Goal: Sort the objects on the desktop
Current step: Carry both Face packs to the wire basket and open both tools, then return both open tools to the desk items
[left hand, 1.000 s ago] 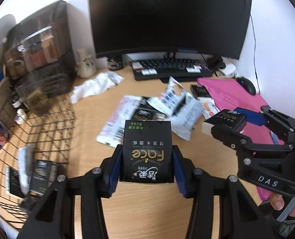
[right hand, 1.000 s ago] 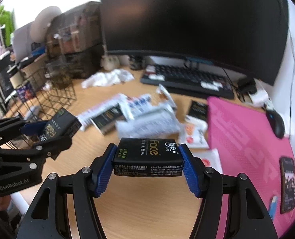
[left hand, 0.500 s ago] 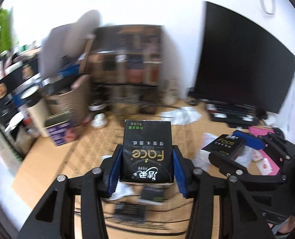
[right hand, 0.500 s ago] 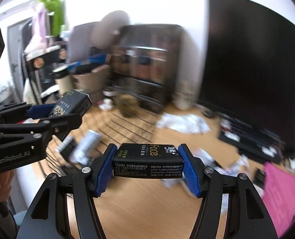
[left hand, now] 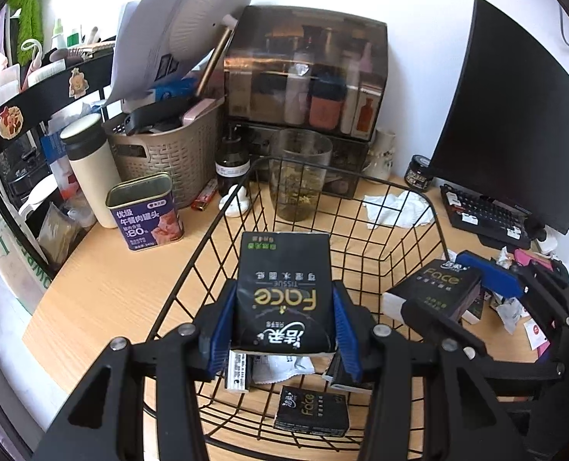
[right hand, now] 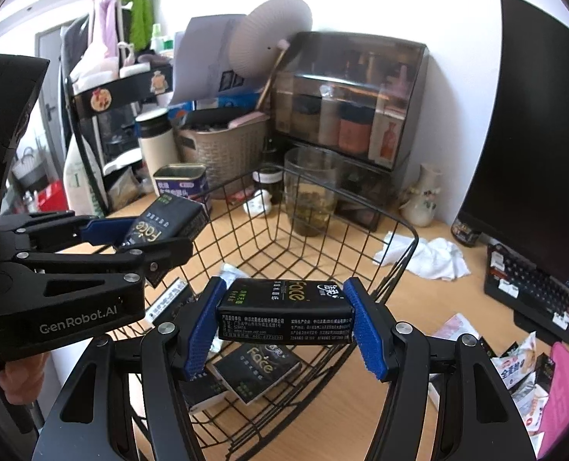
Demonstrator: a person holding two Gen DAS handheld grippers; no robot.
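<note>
- Left gripper [left hand: 282,330] clamps a black soft tissue pack [left hand: 283,288]; right gripper [right hand: 284,320] clamps another [right hand: 284,317].
- Releasing early over the black wire basket [left hand: 411,186] could bounce packs off its rim onto the tabletop [left hand: 103,292].

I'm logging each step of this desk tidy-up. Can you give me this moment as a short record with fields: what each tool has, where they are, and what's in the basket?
left tool: shut on a black Face tissue pack, above the basket
right tool: shut on a second black Face tissue pack, above the basket
wire basket: black, on the wooden desk
basket contents: at least one Face pack, a white wrapper
left on desk: snack wrappers by the keyboard
</note>
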